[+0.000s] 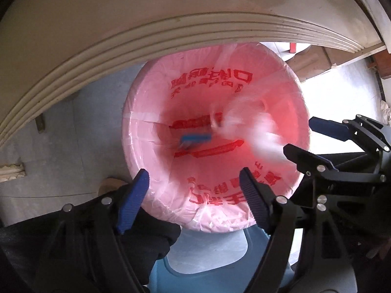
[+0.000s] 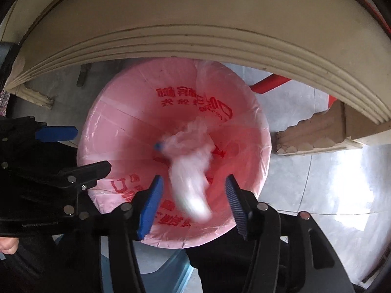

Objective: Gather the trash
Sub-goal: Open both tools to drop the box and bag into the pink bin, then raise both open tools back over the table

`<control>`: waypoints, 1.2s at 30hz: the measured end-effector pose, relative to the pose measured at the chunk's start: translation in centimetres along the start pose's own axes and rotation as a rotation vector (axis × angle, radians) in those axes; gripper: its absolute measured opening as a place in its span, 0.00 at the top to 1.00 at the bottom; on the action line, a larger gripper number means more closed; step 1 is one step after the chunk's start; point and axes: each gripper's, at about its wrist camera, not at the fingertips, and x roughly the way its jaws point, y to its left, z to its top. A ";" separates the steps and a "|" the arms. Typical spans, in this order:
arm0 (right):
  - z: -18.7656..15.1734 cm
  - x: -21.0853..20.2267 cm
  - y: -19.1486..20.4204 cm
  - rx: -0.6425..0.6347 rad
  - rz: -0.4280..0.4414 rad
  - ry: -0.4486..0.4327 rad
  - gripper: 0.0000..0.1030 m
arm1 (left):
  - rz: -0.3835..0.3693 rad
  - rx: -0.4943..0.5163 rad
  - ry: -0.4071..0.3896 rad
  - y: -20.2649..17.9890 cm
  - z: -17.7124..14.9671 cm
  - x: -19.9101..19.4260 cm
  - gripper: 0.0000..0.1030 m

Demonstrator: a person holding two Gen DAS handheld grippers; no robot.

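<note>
Both grippers over pink-lined bin (image 2: pixel 244 112), pointing down. Right gripper (image 2: pixel 193 202) jaws parted, white wad (image 2: pixel 190 171) falling free. Left gripper (image 1: pixel 195 195) wide, empty. Keep both centred over bin until wad lands inside.

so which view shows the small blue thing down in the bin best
The left wrist view. There the blue item lies in the pink bag-lined bin, seen as a whole oblong shape, though blurred. In the right wrist view only a small blue tip shows, the rest hidden behind the blurred white plastic wad.
</note>
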 end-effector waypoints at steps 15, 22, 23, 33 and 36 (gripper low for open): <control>-0.2 0.1 0.0 0.017 -0.006 -0.004 0.49 | 0.047 0.037 -0.028 0.5 -0.7 0.2 0.23; -0.8 -2.5 0.7 0.007 -0.010 -0.053 0.49 | 0.133 0.058 -0.081 0.5 -2.0 -1.8 0.22; -0.9 -2.9 0.8 0.004 -0.009 -0.061 0.49 | 0.150 0.066 -0.097 0.4 -2.2 -2.5 0.22; -2.6 -9.0 2.4 0.015 0.018 -0.171 0.47 | 0.162 0.083 -0.192 -0.4 -4.3 -8.9 0.21; -3.2 -11.5 3.2 0.000 0.011 -0.219 0.36 | 0.155 0.078 -0.224 -0.2 -5.0 -11.5 0.21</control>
